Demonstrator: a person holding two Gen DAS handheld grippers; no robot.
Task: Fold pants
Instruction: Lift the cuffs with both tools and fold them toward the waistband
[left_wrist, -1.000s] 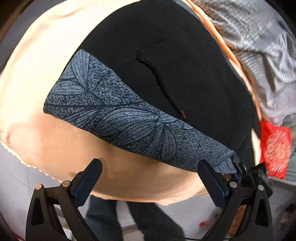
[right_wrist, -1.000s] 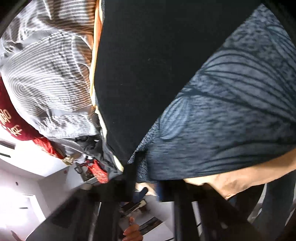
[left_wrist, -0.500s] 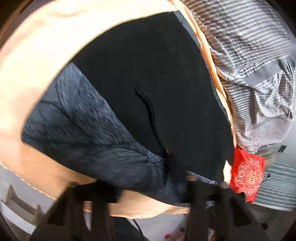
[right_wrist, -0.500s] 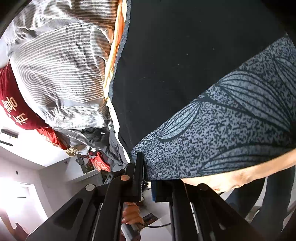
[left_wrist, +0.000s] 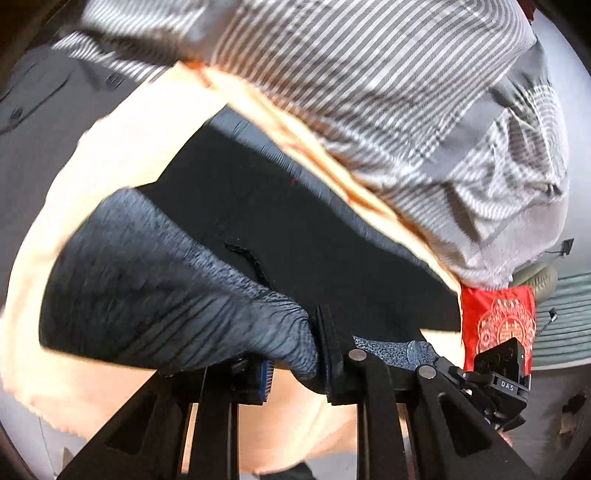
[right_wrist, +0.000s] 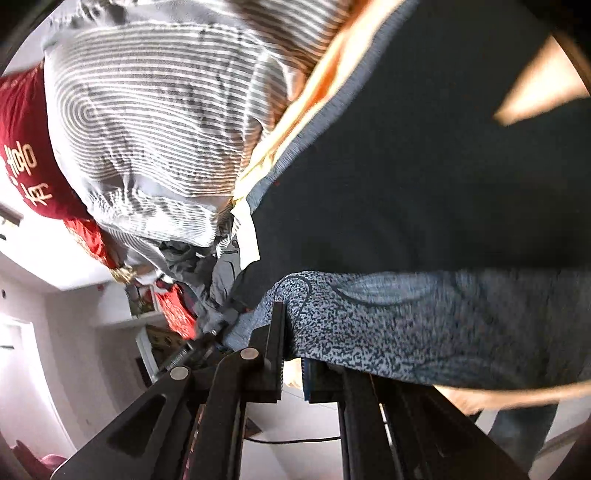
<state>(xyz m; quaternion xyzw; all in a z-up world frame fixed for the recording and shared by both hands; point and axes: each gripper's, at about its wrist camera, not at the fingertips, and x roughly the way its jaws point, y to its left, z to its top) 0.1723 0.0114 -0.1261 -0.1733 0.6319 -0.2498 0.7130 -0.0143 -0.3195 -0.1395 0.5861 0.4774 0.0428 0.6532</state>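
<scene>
Both tilted downward: left black two-finger gripper (left_wrist: 295, 354) clamped on bunched blue-grey leaf-print hem of black pants (left_wrist: 295, 236), right gripper (right_wrist: 293, 354) pinching same hem's far corner over peach sheet (left_wrist: 122, 136).

Bed w/ peach sheet (left_wrist: 122, 155); black pants (left_wrist: 295, 229) on it; striped quilt (left_wrist: 369, 92) beside.
</scene>
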